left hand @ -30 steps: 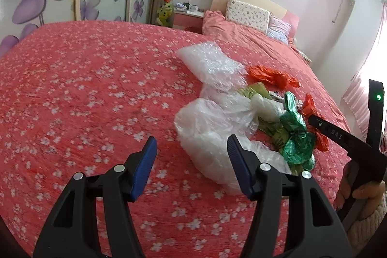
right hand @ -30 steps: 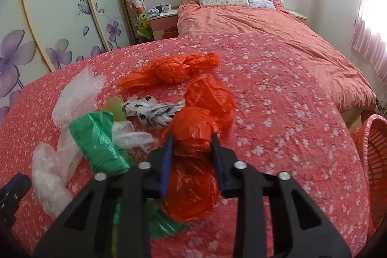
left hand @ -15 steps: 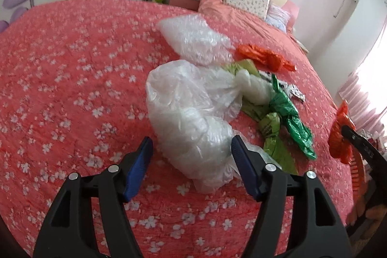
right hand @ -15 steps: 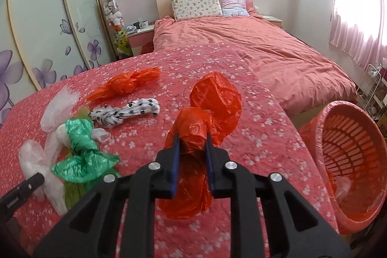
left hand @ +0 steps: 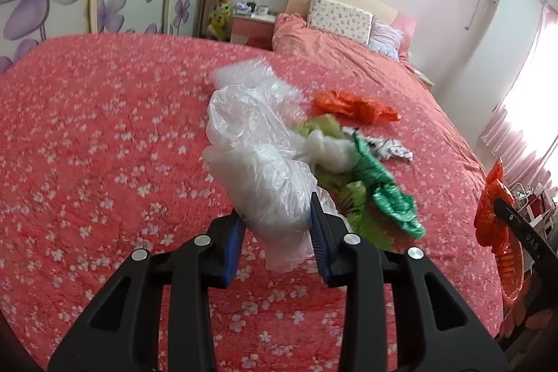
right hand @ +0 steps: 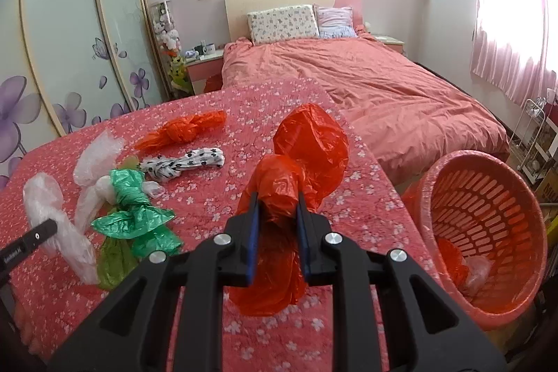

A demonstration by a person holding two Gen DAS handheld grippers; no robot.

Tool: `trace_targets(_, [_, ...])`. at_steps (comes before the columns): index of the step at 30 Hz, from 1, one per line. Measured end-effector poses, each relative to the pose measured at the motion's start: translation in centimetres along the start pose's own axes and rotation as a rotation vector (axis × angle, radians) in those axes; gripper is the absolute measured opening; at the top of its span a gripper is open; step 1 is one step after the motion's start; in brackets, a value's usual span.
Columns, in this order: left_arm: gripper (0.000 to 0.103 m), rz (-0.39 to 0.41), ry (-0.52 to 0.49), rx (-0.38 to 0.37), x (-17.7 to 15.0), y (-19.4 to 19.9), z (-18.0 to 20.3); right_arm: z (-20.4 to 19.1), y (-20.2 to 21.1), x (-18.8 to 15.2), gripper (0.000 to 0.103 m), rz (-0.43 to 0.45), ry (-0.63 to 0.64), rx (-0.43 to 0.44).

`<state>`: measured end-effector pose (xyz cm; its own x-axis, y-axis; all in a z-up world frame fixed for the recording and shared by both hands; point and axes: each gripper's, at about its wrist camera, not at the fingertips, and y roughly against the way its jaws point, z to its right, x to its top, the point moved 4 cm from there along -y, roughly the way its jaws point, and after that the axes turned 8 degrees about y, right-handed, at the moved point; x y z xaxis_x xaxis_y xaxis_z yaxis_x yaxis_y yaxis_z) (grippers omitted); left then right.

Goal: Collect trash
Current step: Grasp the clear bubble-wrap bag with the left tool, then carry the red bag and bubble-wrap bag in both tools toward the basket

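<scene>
My left gripper has its jaws closing, and the blue pads press the sides of a crumpled clear plastic bag on the red flowered bedspread. My right gripper is shut on a red plastic bag and holds it above the bedspread's right part. The red slatted basket stands low to the right of it, with a little red and clear trash inside. A green bag, a knotted orange bag and a black-and-white spotted bag lie on the spread.
More clear wrap and a yellow-green bag lie in the pile. Beyond stands a pink bed with pillows. Sliding flowered wardrobe doors are on the left and a wire rack at far right.
The left jaws have drawn in onto the clear bag, which now stands up between them. The right gripper has carried the red bag rightward, bringing the basket closer.
</scene>
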<state>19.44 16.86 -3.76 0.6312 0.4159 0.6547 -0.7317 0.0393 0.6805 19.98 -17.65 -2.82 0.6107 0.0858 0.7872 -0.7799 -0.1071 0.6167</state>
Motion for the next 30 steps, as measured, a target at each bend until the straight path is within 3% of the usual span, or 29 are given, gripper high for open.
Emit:
trace_targets(18, [0.035, 0.100, -0.182, -0.077, -0.6, 4.2, 8.7, 2.3, 6.4, -1.2, 0.021, 0.116, 0.006, -0.010])
trace_targets(30, [0.035, 0.099, -0.316, -0.140, -3.0, 3.3, 14.5, 5.5, 9.2, -2.7, 0.022, 0.167, -0.033, -0.074])
